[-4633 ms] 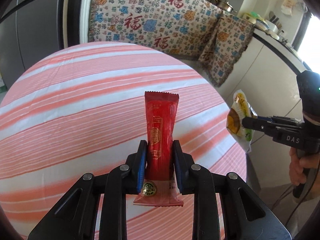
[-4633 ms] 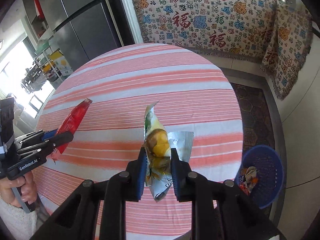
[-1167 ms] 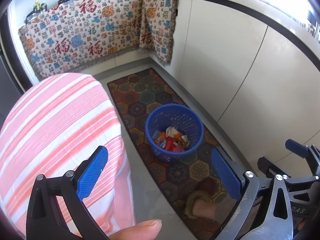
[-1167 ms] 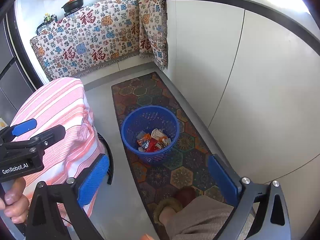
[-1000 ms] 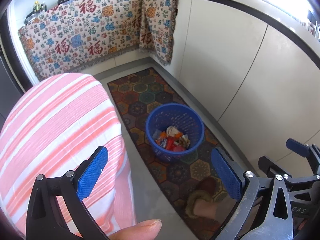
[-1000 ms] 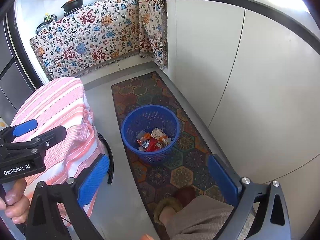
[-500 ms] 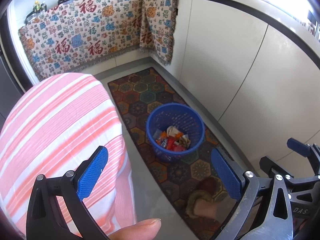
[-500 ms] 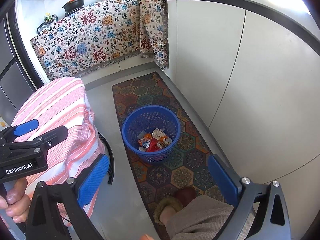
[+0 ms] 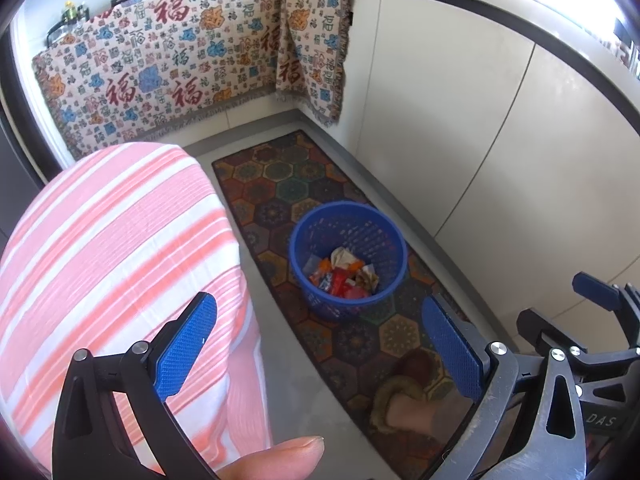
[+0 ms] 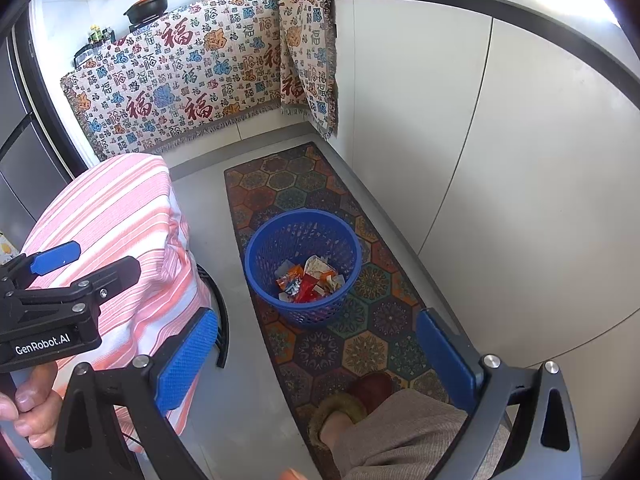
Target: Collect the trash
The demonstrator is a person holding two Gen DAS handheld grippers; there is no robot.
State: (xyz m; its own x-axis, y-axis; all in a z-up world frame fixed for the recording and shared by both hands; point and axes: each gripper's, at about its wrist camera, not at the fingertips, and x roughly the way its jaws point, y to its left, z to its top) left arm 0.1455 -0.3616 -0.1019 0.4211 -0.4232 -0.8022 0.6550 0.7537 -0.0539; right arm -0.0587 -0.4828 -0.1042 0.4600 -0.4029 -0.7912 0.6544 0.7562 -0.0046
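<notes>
- Blue plastic basket [image 9: 347, 258] sits on the patterned floor mat [image 9: 320, 208], near the white cabinets [image 9: 460, 120] & just off the edge of the desk [image 9: 100, 240]; prob. parked there so trash can be dropped in from above w/o bending.
- Crumpled wrappers [image 9: 342, 274], red, orange & white, lie in a heap at the basket bottom. That is where the task's trash is now; none shows on the visible part of the striped cloth.
- Left tool [image 9: 320, 344] hangs above the floor, jaws spread wide, nothing between the blue pads [image 9: 186, 342]. Its view looks down toward the basket, so it reads as a release pose.
- Right tool [image 10: 316, 360] is likewise spread wide & empty, basket seen between its fingers; it hovers beside the left tool, both well above the rim.
- Judgement: the drop step looks done for both hands. Whether more trash waits on the desk can't be told, since most of the top is out of view.
- Person's slippered foot [image 10: 348, 400] stands on the mat just short of the basket, close enough to reach over it.
- Risk: light wrappers may drift past the rim if let go from this height.
</notes>
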